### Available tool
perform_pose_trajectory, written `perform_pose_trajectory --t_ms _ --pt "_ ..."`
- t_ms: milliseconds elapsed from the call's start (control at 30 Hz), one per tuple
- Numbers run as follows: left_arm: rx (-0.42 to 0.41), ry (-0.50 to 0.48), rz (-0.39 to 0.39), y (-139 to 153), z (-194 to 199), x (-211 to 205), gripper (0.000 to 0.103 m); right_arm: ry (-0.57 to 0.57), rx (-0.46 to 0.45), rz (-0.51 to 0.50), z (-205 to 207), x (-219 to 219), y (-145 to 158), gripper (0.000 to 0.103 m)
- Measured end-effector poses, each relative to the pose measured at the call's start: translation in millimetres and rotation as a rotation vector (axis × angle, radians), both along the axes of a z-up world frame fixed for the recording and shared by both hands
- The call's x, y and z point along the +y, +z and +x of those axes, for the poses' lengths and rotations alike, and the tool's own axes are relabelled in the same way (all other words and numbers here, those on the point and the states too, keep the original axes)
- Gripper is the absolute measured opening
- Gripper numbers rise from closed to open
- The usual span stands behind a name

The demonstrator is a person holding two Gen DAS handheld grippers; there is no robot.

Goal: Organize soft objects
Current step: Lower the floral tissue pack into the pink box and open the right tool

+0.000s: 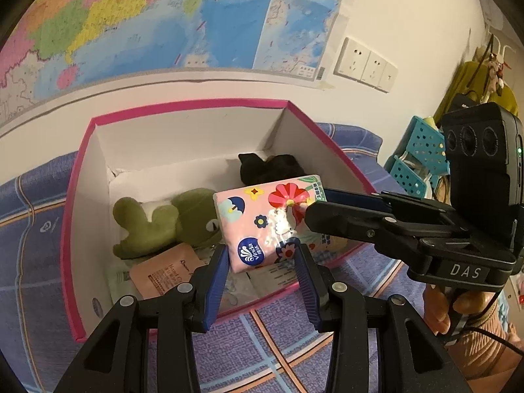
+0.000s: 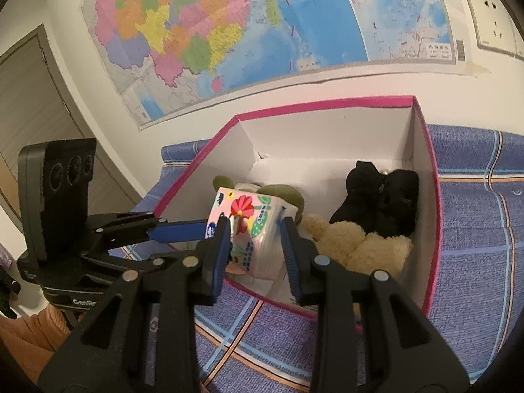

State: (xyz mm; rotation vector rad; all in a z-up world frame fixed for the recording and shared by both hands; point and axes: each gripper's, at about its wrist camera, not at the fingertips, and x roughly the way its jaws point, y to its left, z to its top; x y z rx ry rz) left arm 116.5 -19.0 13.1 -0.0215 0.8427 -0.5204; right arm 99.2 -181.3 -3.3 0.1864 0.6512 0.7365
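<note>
Now both tools hold the pink tissue pack (image 1: 268, 226) over the pink box (image 1: 78, 196): left tool (image 1: 262, 255) pinches its near end, right tool (image 2: 253, 232) squeezes its side. Below lies a green frog toy (image 1: 170, 219).

A pale pink tissue pack (image 1: 265, 226) printed with red flowers and a blue logo hangs over a pink-edged, white-lined box (image 1: 183, 111) holding a green frog plush (image 1: 170, 219), black plush (image 2: 380, 203) and tan plush (image 2: 360, 245), on a purple plaid bedcover (image 2: 475, 229).
</note>
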Motion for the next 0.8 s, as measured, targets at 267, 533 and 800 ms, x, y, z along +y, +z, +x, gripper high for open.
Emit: perform_pose_trajectory --t_ms 267,533,800 --pt "0.032 0.012 0.000 -8 7 2 0.041 -0.005 0.047 -0.003 9 2 -12 0.035" --pt "0.034 0.034 0.002 -9 10 5 0.041 -0.043 0.077 -0.003 15 -3 -16 0.035" --pt "-0.030 0.016 0.004 4 -9 7 0.043 -0.055 0.053 -0.016 2 -8 -12 0.036"
